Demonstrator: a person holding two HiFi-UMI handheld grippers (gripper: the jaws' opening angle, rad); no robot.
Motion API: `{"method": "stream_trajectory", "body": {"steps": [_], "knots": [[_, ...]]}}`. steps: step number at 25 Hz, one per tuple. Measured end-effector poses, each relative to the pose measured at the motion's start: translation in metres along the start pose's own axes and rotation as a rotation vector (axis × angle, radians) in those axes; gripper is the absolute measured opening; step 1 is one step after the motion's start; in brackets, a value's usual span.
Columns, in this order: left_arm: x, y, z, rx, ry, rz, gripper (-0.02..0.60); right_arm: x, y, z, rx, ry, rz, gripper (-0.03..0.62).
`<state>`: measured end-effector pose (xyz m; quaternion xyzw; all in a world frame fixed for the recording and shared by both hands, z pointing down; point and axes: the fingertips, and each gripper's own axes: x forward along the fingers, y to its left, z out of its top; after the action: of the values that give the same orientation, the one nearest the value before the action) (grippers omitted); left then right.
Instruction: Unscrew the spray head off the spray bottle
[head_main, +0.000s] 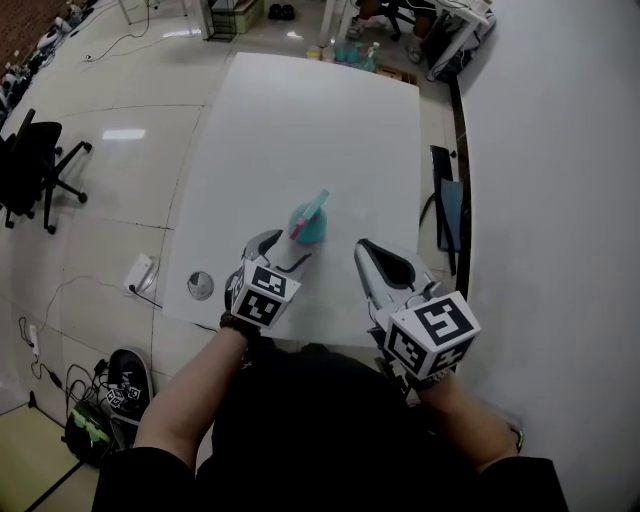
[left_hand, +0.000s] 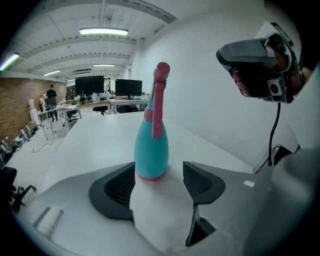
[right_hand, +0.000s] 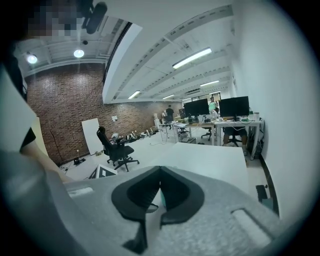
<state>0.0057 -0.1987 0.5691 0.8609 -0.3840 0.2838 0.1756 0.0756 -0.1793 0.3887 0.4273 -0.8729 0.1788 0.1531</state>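
A teal spray bottle (head_main: 310, 222) with a pink spray head (left_hand: 159, 85) stands upright on the white table (head_main: 300, 120). My left gripper (head_main: 283, 252) is right in front of it, low over the table. In the left gripper view its jaws (left_hand: 159, 182) stand open on either side of the bottle's base (left_hand: 151, 150), and the pads do not touch it. My right gripper (head_main: 372, 250) hovers to the right of the bottle and apart from it. Its jaws (right_hand: 160, 192) are shut with nothing between them.
A round cable port (head_main: 200, 285) sits in the table near its front left corner. A few bottles (head_main: 365, 55) stand past the table's far end. A white wall runs along the right, and a black office chair (head_main: 35, 165) stands on the floor at left.
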Motion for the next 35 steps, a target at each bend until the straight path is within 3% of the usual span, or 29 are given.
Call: {"method": "stream_trajectory", "body": {"steps": [6,12,24,35], "knots": [[0.024,0.004,-0.010,0.029,0.007,-0.011,0.410,-0.005,-0.003,-0.002,0.004,0.016,-0.049,-0.009],[0.040,0.006,-0.008,0.055,-0.003,-0.008,0.442,-0.006,-0.005,-0.005,0.009,0.034,-0.071,-0.009],[0.067,0.006,0.000,0.070,-0.002,-0.008,0.454,-0.013,-0.013,-0.012,0.006,0.062,-0.091,-0.009],[0.074,0.013,-0.003,0.091,0.012,0.014,0.414,-0.014,-0.012,-0.015,0.005,0.068,-0.088,-0.009]]}}
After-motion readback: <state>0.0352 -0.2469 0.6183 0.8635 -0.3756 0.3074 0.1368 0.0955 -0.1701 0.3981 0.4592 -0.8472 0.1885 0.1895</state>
